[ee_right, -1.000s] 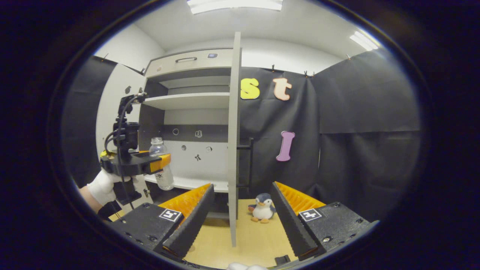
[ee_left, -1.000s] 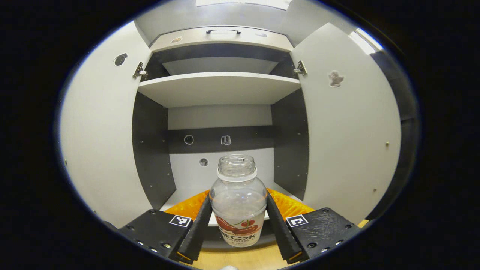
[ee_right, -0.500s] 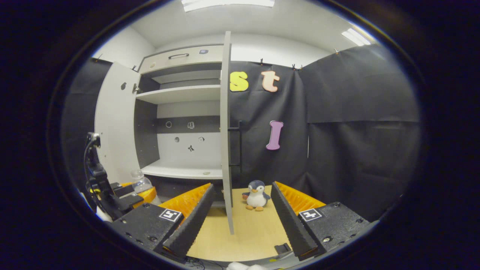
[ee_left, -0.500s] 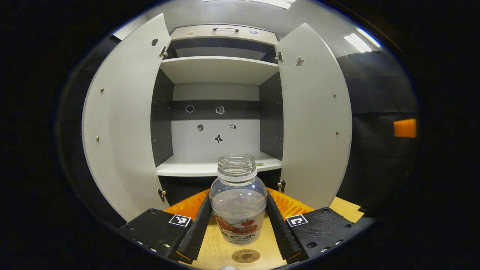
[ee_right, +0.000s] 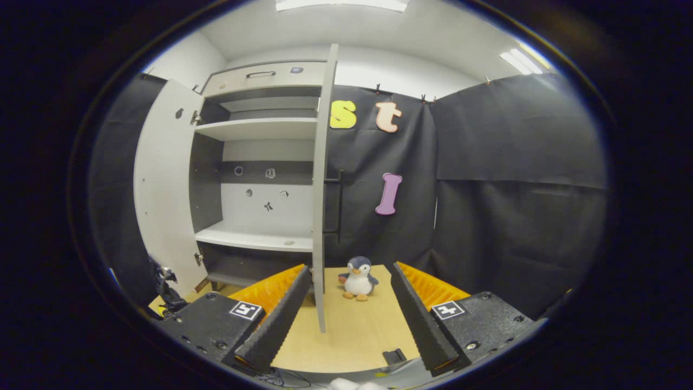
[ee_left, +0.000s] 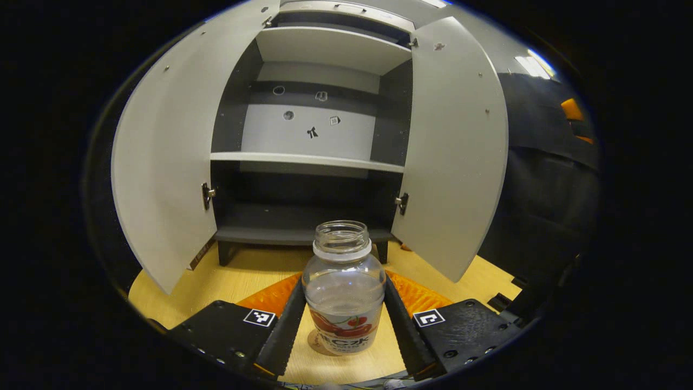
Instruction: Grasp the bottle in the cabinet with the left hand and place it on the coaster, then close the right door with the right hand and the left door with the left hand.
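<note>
Two fingers of the left gripper (ee_left: 344,325) squeeze the bottle (ee_left: 344,290) from both sides. It is a see-through bottle with no cap, a white ring at the neck and a red picture on its label. It stands upright, low over the wooden table (ee_left: 238,268). A brown round coaster (ee_left: 316,342) peeks out at the bottom left of the bottle. I cannot tell if the bottle touches it yet.

Behind the bottle is the cabinet (ee_left: 303,162). Both doors stand wide open. The left door (ee_left: 162,157) swings out on one side and the right door (ee_left: 457,151) on the other. The white shelf (ee_left: 306,158) inside has a few small stickers on the wall behind it.

In the right gripper view, the right gripper (ee_right: 349,309) has its fingers spread wide apart with nothing between them. It floats over the table, well away from the cabinet. The right door (ee_right: 321,184) is seen edge-on here, just in front of the gap between the fingers. A little toy penguin (ee_right: 357,278) sits on the table beside that door, near the black cloth wall. The left door (ee_right: 159,179) shows on the far side, and a bit of the left gripper (ee_right: 168,290) sticks up low at the left edge
</note>
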A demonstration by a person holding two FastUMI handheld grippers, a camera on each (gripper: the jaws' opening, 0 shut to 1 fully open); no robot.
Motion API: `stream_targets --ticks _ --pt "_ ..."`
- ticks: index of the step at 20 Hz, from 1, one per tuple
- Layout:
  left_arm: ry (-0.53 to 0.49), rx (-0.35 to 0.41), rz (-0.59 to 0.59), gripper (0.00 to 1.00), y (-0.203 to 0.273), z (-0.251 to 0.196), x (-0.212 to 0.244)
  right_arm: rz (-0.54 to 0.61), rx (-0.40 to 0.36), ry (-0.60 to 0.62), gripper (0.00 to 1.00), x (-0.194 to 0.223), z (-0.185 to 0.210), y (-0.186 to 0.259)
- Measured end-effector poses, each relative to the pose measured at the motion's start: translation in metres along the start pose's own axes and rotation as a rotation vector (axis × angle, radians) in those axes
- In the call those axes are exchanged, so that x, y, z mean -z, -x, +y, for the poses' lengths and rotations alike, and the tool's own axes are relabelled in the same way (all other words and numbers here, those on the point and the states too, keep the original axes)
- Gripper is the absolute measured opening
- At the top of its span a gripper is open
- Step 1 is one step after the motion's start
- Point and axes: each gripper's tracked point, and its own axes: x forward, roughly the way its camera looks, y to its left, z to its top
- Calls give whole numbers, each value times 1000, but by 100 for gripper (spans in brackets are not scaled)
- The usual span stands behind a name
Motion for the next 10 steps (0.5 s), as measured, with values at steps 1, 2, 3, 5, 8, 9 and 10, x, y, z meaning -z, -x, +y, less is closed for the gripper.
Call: stream_targets --ticks 1,2,3,5,8,9,10 --pt "2 3 0 77 -7 3 9 4 8 12 99 3 -3 0" --pt "15 3 26 77 -12 5 22 13 12 18 99 6 -5 0" --pt "22 2 40 77 -18 7 31 23 15 22 99 10 -6 -2" --pt "1 -6 45 77 -27 11 41 40 24 27 99 17 -10 -2" --pt "-11 10 4 77 -38 11 36 45 33 57 99 20 -11 -2" --pt "-17 22 -10 77 -41 8 34 46 32 69 99 21 -9 -1" --pt "-36 27 -14 77 -42 7 35 49 32 80 99 23 -9 -1"
